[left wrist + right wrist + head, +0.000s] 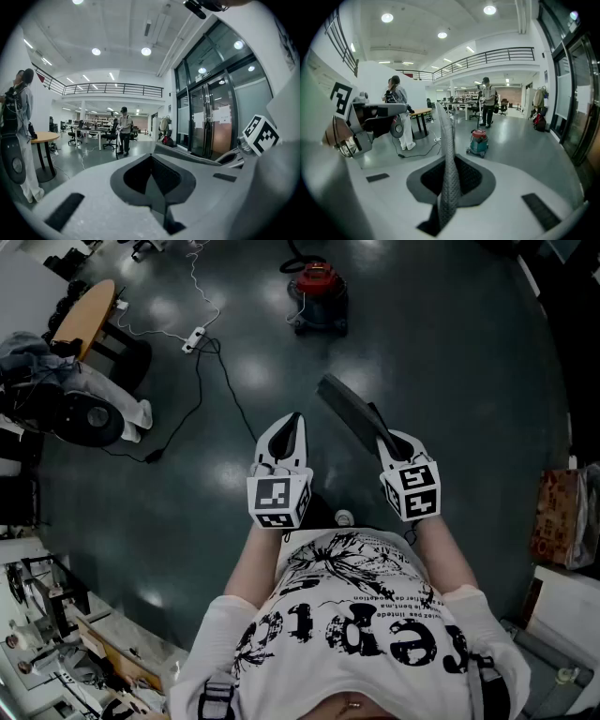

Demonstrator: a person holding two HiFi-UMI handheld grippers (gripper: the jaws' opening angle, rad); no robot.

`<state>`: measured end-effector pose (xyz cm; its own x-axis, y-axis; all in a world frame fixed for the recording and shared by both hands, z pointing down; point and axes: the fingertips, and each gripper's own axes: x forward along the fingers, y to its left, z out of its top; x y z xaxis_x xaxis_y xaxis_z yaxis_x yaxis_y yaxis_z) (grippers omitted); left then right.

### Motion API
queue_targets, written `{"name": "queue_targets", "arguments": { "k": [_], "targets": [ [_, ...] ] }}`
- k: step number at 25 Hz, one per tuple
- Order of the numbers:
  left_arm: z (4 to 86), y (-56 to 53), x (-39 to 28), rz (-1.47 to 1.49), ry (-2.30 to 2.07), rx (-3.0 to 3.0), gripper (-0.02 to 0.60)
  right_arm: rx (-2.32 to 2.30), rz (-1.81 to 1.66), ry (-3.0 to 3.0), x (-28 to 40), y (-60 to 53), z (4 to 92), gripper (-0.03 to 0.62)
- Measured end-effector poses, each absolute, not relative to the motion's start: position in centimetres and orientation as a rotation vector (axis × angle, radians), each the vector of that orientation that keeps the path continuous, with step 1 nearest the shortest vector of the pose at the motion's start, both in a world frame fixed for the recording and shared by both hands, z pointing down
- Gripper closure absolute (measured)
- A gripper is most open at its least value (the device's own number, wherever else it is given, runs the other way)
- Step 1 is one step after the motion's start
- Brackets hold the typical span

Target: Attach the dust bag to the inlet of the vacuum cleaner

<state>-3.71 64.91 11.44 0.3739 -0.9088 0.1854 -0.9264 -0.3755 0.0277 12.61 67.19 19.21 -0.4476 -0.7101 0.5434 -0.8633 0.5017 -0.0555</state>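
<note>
The red vacuum cleaner (319, 292) stands on the dark floor some way ahead; in the right gripper view the vacuum cleaner (478, 142) is just right of centre. My right gripper (384, 439) is shut on the dust bag (347, 409), a flat dark grey piece that sticks out forward and to the left. Seen edge-on, the dust bag (449, 173) rises between the right gripper (449, 197) jaws. My left gripper (293, 420) is held beside it, jaws shut with nothing between them. In its own view the left gripper (155, 185) points level across the hall, with the right gripper's marker cube (260, 134) at the right.
A power strip (194, 337) with trailing cables lies on the floor at the left. A round wooden table (86, 313) and a standing person (94, 399) are further left. A cardboard box (555, 517) stands at the right. Glass doors (211, 117) line one side; another person (489, 101) stands beyond the vacuum.
</note>
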Motion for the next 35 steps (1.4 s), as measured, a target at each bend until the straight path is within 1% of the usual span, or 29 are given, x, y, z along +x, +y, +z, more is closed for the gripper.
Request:
{"name": "queue_targets", "arguments": {
  "k": [8, 17, 23, 29, 35],
  "targets": [
    [15.0, 57.0, -9.0, 0.204, -1.652, 2.438, 0.578, 1.271, 0.497, -2.247, 8.2, 59.1, 22.2, 0.569],
    [14.3, 39.6, -15.1, 0.186, -1.509, 2.512, 0.578, 1.296, 0.5, -2.178, 1.7, 43.5, 21.5, 0.569],
    [14.4, 31.2, -16.0, 0.223, -1.407, 2.565, 0.578, 1.344, 0.522, -2.16, -0.7, 35.0, 20.9, 0.569],
    [16.6, 24.1, -16.3, 0.271, -1.405, 2.519, 0.578, 1.34, 0.582, -2.155, -0.4, 27.7, 22.3, 0.569],
    [18.1, 15.9, -16.4, 0.325, -1.464, 2.454, 0.578, 1.235, 0.606, -2.175, -0.4, 19.4, 24.3, 0.571]
  ]
}}
